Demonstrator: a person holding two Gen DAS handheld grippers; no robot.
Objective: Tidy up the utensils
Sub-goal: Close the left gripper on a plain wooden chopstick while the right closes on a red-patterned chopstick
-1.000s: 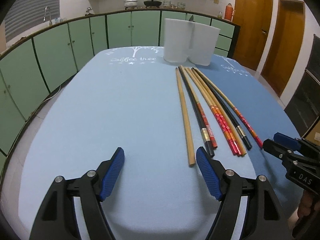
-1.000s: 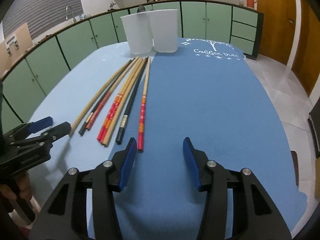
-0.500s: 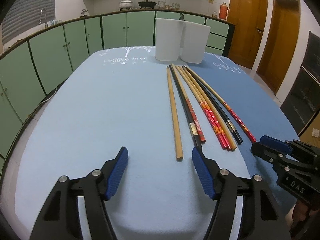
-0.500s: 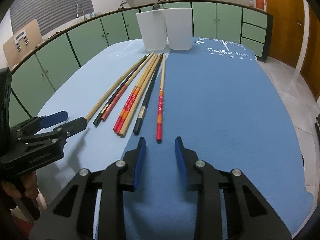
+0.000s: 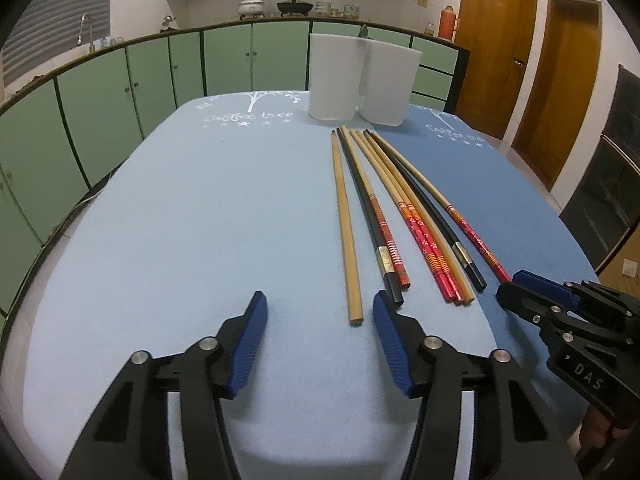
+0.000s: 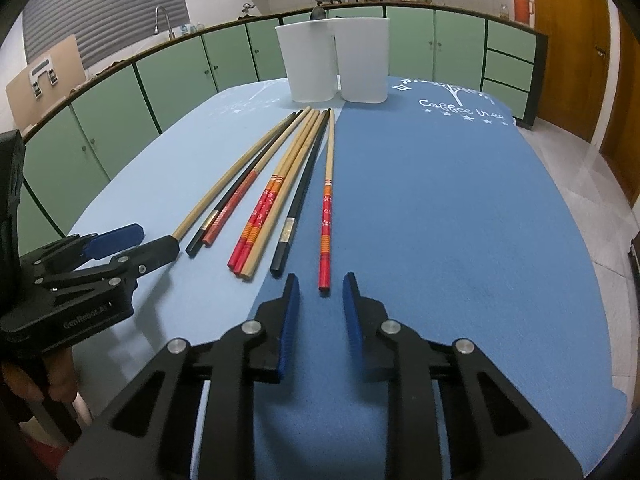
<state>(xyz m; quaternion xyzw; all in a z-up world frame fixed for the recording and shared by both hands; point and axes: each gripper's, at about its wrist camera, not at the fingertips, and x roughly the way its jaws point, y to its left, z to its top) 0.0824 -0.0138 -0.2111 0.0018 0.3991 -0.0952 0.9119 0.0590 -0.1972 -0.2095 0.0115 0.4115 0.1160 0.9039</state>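
Right claw [image 6: 318, 298]: my jaws have just been closing and stand narrow, nothing between them; the pads touch no chopstick.
Why narrow: I judge it readies me for one thin stick.
Red-banded chopstick [image 6: 327, 216]: at my 12 o'clock, its end just ahead of my pads, lying apart from the rest.
Left claw [image 5: 318, 334]: my jaws have just been closing to about half, holding nothing.
Plain wooden chopstick [image 5: 345, 216]: at 12 to 1 o'clock from my left claw, its end just ahead.
Other chopsticks [image 6: 276, 196]: fanned side by side, tips toward the holders.
White holders [image 6: 336, 60]: two, touching, far at 12 o'clock; likely the destination.
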